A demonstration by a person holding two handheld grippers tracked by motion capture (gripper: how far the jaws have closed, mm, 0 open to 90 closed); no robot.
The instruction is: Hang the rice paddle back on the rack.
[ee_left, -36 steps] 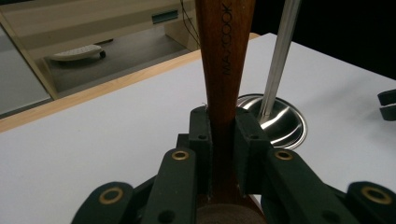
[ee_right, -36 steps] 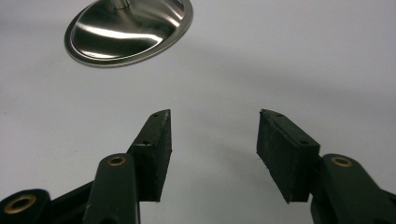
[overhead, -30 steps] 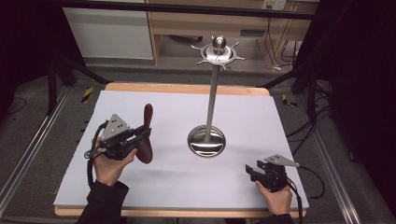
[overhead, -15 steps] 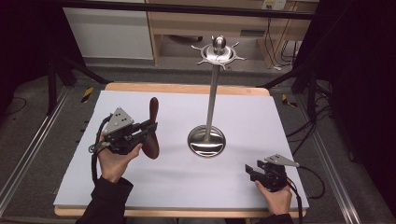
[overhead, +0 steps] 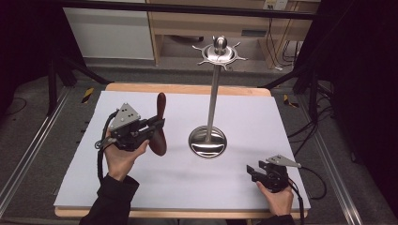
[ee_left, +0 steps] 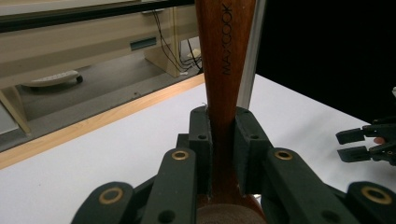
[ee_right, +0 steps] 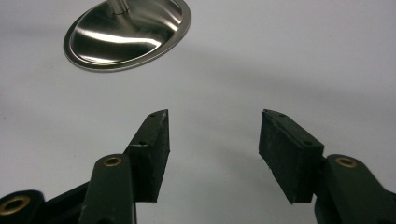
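Left gripper view: wooden spoon [ee_left: 225, 70] between claw [ee_left: 223, 140] jaws

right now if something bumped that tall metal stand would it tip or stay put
The metal stand probably resists a light nudge: its round base is wide, flat and looks like solid steel. A knock high up seems riskier, since the thin pole carries a spoked top far above the base. It would likely slide on the smooth white table before tipping.

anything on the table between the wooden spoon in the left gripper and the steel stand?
Nothing visible. The left gripper holds the dark wooden spoon upright; bare white table separates it from the steel hook stand. The right gripper sits off to the side.
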